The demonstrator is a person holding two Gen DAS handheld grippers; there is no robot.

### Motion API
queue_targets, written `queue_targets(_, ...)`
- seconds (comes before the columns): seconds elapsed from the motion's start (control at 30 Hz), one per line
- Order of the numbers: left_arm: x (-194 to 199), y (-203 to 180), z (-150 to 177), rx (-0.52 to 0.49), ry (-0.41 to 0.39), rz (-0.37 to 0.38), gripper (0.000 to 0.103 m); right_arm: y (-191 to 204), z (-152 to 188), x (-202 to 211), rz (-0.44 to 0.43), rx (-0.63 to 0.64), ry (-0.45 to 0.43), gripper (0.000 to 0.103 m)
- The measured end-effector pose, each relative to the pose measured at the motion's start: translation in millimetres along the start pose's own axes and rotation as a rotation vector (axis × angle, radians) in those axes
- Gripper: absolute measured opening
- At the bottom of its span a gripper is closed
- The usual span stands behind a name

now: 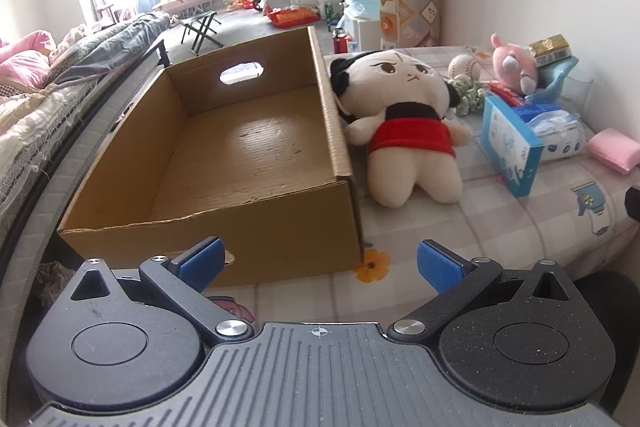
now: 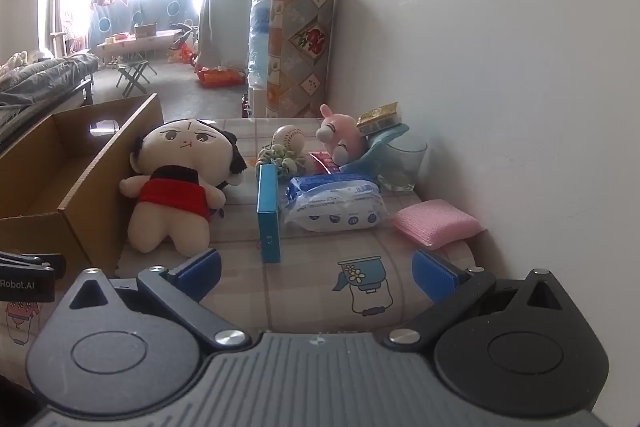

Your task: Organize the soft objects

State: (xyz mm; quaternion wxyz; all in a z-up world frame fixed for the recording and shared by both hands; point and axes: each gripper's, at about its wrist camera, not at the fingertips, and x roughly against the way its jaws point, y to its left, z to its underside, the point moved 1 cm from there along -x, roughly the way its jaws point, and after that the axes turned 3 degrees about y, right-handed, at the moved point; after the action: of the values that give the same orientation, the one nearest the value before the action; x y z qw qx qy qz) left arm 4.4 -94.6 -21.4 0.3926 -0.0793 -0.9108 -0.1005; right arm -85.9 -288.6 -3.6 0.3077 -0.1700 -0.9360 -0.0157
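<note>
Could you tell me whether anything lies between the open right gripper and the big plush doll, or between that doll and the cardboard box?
Nothing visible does. Only bare tablecloth lies between the right gripper and the plush doll. The blue carton stands upright to the doll's right, off that line. The doll already leans against the wall of the empty cardboard box.

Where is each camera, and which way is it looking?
Left wrist: sits on the left tool, looks down and forward at the empty box and the doll; its open blue fingers show.
Right wrist: sits on the right tool, looks at the doll, wipes and pink sponge by the wall; its open fingers and an edge of the other tool show.
Both see the doll, box, ball and pink plush.
</note>
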Motion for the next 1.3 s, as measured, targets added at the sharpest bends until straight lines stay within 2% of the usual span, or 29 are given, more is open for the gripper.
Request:
queue_targets(0.43, 11, -19, 6, -0.001, -0.013, 0.024, 0.103, -13, 7, 10, 0.001, -0.015, 0.000, 0.103)
queue_targets(0.97, 19, -21, 11, -0.005, -0.022, 0.044, 0.103, -13, 7, 20, 0.005, -0.009, -0.011, 0.103)
queue_targets(1.3, 28, -20, 17, -0.053, -0.034, 0.091, 0.103, -14, 12, 36, 0.032, -0.038, -0.008, 0.103)
